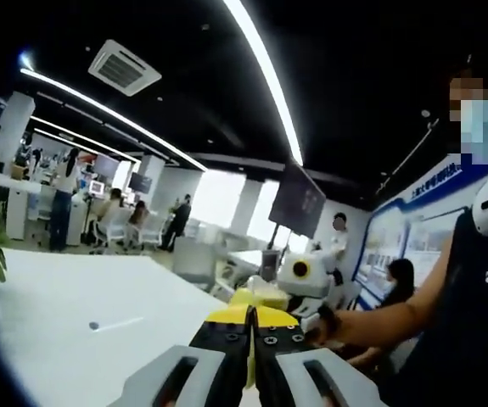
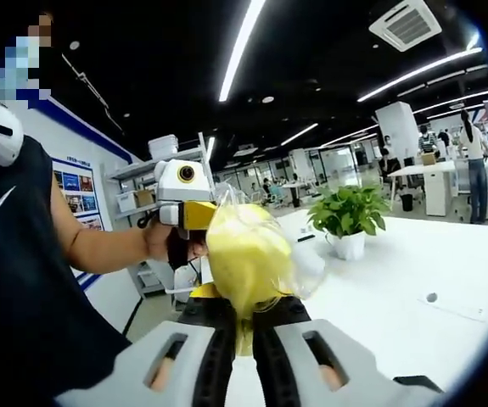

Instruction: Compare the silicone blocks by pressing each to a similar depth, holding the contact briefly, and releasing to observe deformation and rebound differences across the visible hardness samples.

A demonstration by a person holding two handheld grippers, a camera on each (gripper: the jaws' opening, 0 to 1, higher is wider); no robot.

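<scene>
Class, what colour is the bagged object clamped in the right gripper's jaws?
Yellow, inside a clear plastic bag; the right gripper holds it, shown best in the right gripper view.

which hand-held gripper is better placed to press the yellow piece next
Left, probably. The right hand-held gripper is shut on the bagged yellow block, holding it up; the left hand-held gripper looks shut on nothing.

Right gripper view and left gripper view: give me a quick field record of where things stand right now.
right hand-held gripper: shut on yellow item in clear bag
left hand-held gripper: jaws together, something thin and yellow between them; cannot tell whether it is gripped
other gripper: in the person's hand, just behind the bag
table: white; potted plant on it
silicone blocks: cannot tell
</scene>
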